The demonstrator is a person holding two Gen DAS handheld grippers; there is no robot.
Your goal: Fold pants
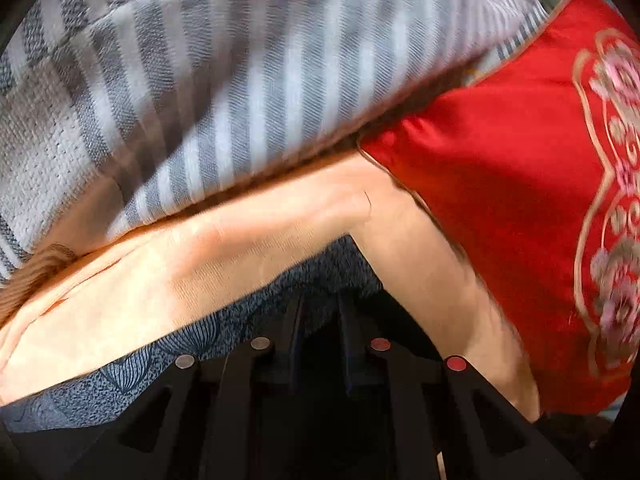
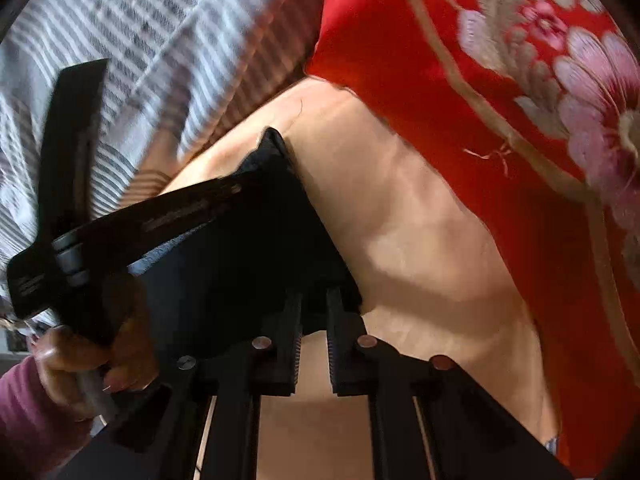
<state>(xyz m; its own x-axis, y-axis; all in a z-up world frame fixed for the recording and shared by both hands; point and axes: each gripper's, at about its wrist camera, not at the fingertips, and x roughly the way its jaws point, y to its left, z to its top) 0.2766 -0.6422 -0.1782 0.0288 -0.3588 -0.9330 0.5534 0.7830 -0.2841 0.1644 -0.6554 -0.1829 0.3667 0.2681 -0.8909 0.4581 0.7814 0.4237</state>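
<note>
The pants (image 1: 256, 312) are dark blue-grey with a fine leaf print. In the left wrist view they lie on a peach sheet (image 1: 224, 252), and my left gripper (image 1: 320, 312) is shut on their edge, the cloth bunched between the fingers. In the right wrist view the pants (image 2: 248, 248) show as a dark, shadowed fold with a pointed corner. My right gripper (image 2: 314, 308) is closed on that fold's lower edge, with a narrow gap further back between the jaws. The left gripper's body (image 2: 80, 184) and the hand holding it (image 2: 80, 356) appear at the left.
A grey and white striped blanket (image 1: 200, 80) lies beyond the peach sheet. A red embroidered cushion (image 1: 520, 160) sits at the right, close to both grippers; it also shows in the right wrist view (image 2: 480, 100).
</note>
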